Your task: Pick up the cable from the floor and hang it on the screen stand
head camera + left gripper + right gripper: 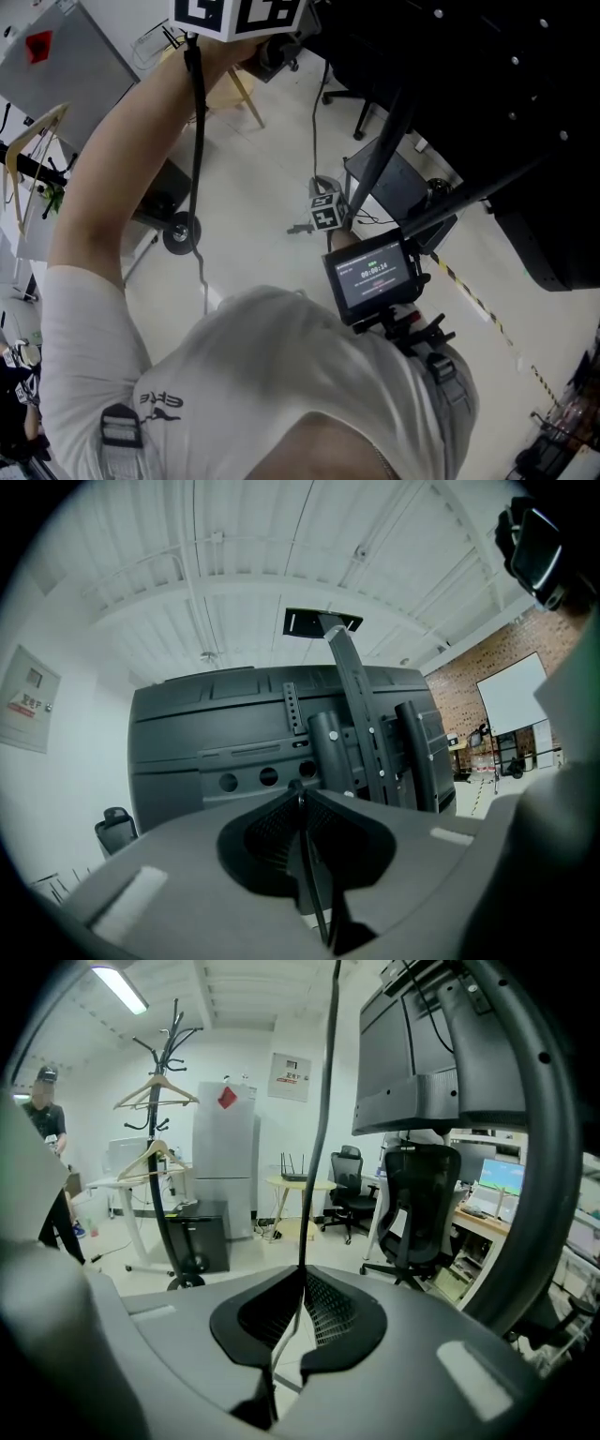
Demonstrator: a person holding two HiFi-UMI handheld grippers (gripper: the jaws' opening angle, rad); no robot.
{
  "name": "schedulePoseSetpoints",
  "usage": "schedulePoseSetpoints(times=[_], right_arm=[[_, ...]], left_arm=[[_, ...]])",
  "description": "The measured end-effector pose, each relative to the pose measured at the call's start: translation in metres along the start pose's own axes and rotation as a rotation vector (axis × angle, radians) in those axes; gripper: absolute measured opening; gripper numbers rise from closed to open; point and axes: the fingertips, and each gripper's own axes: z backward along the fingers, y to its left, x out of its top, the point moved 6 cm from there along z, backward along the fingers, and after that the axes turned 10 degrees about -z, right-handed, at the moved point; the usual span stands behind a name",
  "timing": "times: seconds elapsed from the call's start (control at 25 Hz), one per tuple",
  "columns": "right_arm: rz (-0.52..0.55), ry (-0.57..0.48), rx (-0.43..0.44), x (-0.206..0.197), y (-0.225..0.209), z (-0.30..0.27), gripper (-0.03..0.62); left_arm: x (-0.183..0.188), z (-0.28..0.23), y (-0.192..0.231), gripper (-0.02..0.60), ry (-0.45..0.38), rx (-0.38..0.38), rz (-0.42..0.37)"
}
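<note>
The black cable hangs straight down from my raised left gripper, whose marker cube shows at the top edge of the head view. In the left gripper view the left gripper is shut on the thin cable, facing the dark back of the screen and its stand post. Lower down, the marker cube of my right gripper sits beside the stand's black arm. The right gripper is shut on the cable, which rises straight up from its jaws.
A coat rack with hangers, a white cabinet and a black wheeled unit stand at the left. Office chairs and desks fill the right. A person stands far left. Striped tape crosses the floor.
</note>
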Motion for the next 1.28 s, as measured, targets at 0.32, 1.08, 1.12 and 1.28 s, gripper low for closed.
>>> schedulePoseSetpoints(times=[0.32, 1.08, 1.12, 1.28], right_arm=[[0.025, -0.021, -0.075, -0.006, -0.025, 0.054, 0.029], [0.006, -0.409, -0.38, 0.106, -0.144, 0.332, 0.031], [0.006, -0.428, -0.393, 0.112, -0.146, 0.347, 0.031], [0.012, -0.505, -0.44, 0.141, -0.158, 0.402, 0.031]], left_arm=[[0.0, 0.004, 0.004, 0.025, -0.026, -0.024, 0.009], [-0.049, 0.002, 0.004, 0.026, -0.021, 0.135, 0.037], [-0.048, 0.0, 0.003, 0.026, -0.021, 0.14, 0.042], [-0.048, -0.007, 0.001, 0.026, -0.014, 0.148, 0.041]])
